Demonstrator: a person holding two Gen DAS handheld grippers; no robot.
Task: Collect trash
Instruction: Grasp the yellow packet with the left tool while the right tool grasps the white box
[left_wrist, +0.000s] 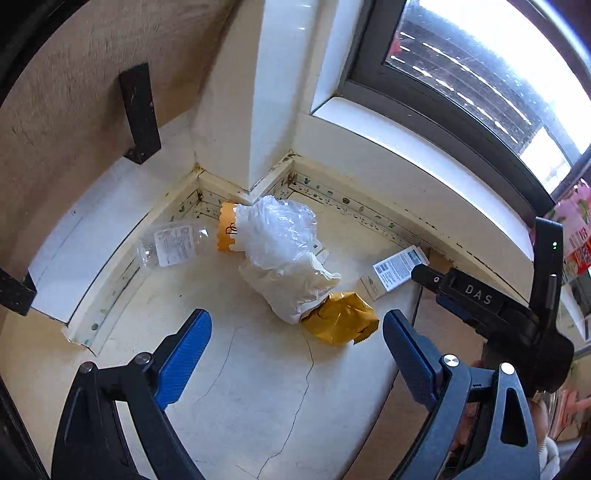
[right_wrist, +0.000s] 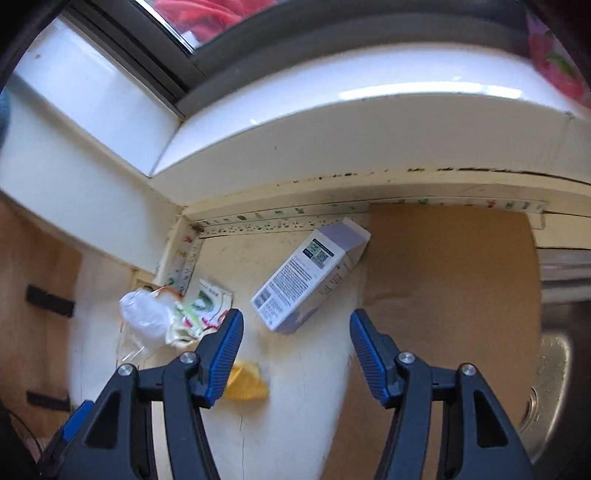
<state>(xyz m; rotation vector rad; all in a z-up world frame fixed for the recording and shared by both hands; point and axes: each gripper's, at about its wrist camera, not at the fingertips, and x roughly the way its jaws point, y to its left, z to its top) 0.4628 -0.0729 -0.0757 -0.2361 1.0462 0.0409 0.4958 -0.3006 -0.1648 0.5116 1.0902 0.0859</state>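
Fingers (left_wrist: 184, 354) of the left gripper (left_wrist: 297, 360) stand spread and empty above the crumpled white bag (left_wrist: 284, 258), and the right gripper (right_wrist: 295, 354) is likewise spread with nothing in it, just short of the small lilac carton (right_wrist: 310, 280) — each should probably centre over its piece before closing. Trash lies on the pale counter (left_wrist: 258, 387): beside the bag a clear bottle (left_wrist: 171, 245) and a yellow wrapper (left_wrist: 340, 317) — light, crushable stuff.
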